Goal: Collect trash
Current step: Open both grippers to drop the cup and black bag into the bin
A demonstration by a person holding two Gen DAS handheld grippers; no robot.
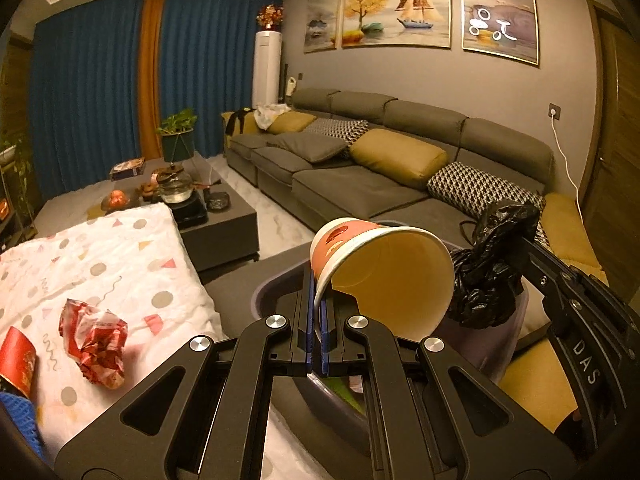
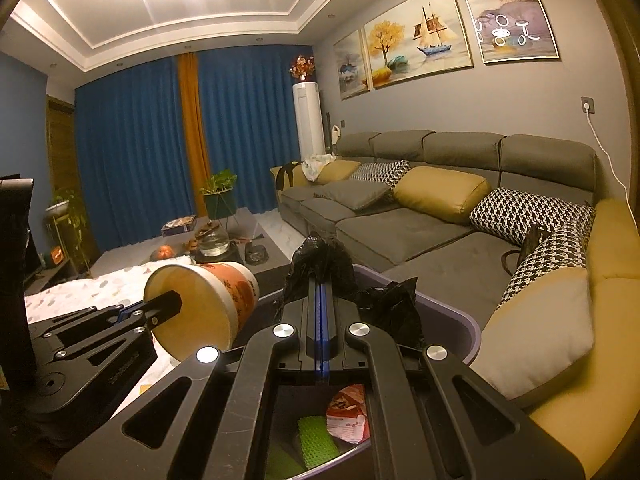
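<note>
My left gripper (image 1: 319, 300) is shut on the rim of an orange-and-white paper cup (image 1: 384, 276), held tilted over a grey trash bin (image 1: 272, 292). The cup also shows in the right wrist view (image 2: 208, 308). My right gripper (image 2: 320, 292) is shut on the black bin liner (image 2: 320, 264) at the bin's rim (image 2: 460, 324); the liner also shows in the left wrist view (image 1: 492, 264). Inside the bin lie a red-white wrapper (image 2: 348, 416) and a green mesh piece (image 2: 316, 436). A crumpled red wrapper (image 1: 96, 340) and a red packet (image 1: 18, 360) lie on the white patterned cloth (image 1: 120, 264).
A grey sectional sofa (image 1: 360, 176) with yellow and houndstooth cushions runs along the right. A dark coffee table (image 1: 224, 216) with a glass kettle (image 1: 176, 188) and fruit stands beyond the cloth. Blue curtains and a potted plant (image 1: 178, 132) stand at the back.
</note>
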